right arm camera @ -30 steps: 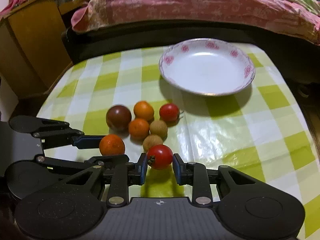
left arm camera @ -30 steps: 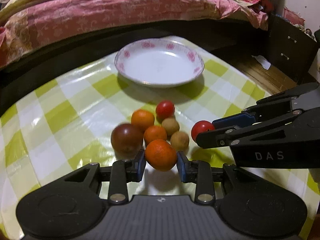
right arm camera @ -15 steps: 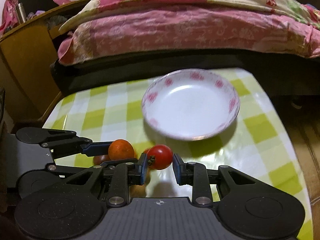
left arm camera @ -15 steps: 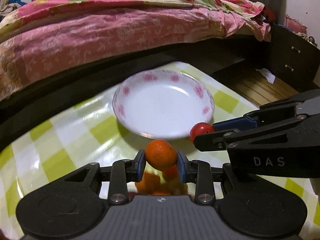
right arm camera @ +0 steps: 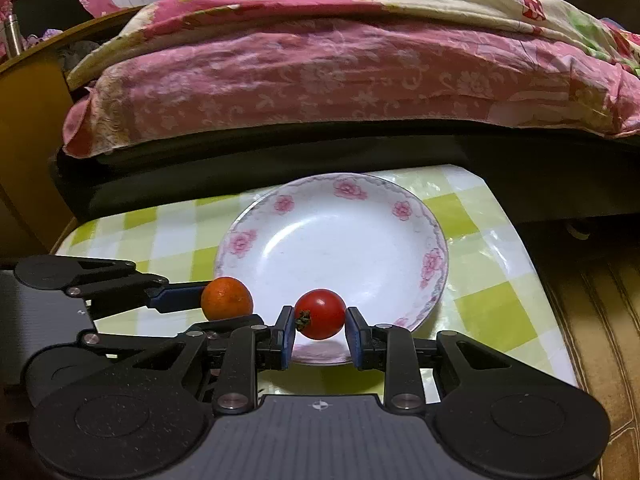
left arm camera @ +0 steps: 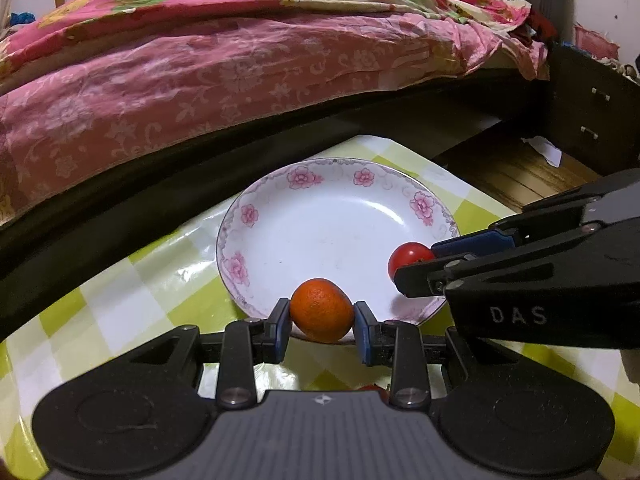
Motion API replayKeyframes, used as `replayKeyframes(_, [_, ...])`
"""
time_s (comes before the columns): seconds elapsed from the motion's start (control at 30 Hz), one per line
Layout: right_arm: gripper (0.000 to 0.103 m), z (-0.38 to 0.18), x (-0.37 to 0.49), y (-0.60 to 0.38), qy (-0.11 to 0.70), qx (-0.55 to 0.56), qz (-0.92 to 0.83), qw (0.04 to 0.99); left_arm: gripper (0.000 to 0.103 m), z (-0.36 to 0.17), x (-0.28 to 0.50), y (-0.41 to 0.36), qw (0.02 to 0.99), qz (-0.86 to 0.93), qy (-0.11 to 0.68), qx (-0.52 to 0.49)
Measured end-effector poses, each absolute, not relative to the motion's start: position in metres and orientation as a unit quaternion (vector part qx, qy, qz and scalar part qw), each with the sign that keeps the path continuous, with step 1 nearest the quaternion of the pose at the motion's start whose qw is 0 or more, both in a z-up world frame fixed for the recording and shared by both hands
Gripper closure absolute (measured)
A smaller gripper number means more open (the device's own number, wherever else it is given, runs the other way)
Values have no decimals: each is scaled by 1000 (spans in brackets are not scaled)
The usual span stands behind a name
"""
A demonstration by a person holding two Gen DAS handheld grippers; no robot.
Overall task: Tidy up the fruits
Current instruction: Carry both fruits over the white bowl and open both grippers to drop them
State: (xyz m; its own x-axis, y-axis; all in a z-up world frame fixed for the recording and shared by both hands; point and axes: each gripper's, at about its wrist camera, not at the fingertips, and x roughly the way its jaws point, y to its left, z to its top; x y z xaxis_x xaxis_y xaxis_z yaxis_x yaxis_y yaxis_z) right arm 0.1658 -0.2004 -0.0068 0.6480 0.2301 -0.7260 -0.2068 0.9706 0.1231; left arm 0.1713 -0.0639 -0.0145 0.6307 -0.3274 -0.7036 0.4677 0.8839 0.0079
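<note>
Gripping with both tools: my left gripper (left arm camera: pixel 322 326) is clamped on the orange (left arm camera: pixel 321 309), blue pads pressed to its sides. My right gripper (right arm camera: pixel 319 330) is clamped on the red tomato (right arm camera: pixel 320 313), stem end turned to the left pad. Both fruits hang over the near rim of the white plate (right arm camera: pixel 340 248) with pink flowers, orange at the left, tomato at the right, close together but apart. Plate sits on the green-and-white checked tablecloth (right arm camera: pixel 476 240), near its far edge. Beyond it, a bed with a pink quilt (right arm camera: pixel 320 80).
</note>
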Motion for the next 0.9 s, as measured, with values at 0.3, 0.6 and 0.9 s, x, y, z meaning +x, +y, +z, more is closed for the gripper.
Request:
replayKeyframes(0.3, [77, -14, 174, -205, 406, 12, 113, 907, 62, -14, 174, -64, 899, -220, 366, 97])
replayKeyframes(0.6, [76, -13, 174, -205, 396, 3, 107, 912, 56, -13, 174, -62, 902, -212, 365, 96])
replayKeyframes(0.9, [76, -10, 170, -205, 387, -8, 98, 917, 55, -7, 171, -59, 906, -209, 357, 93])
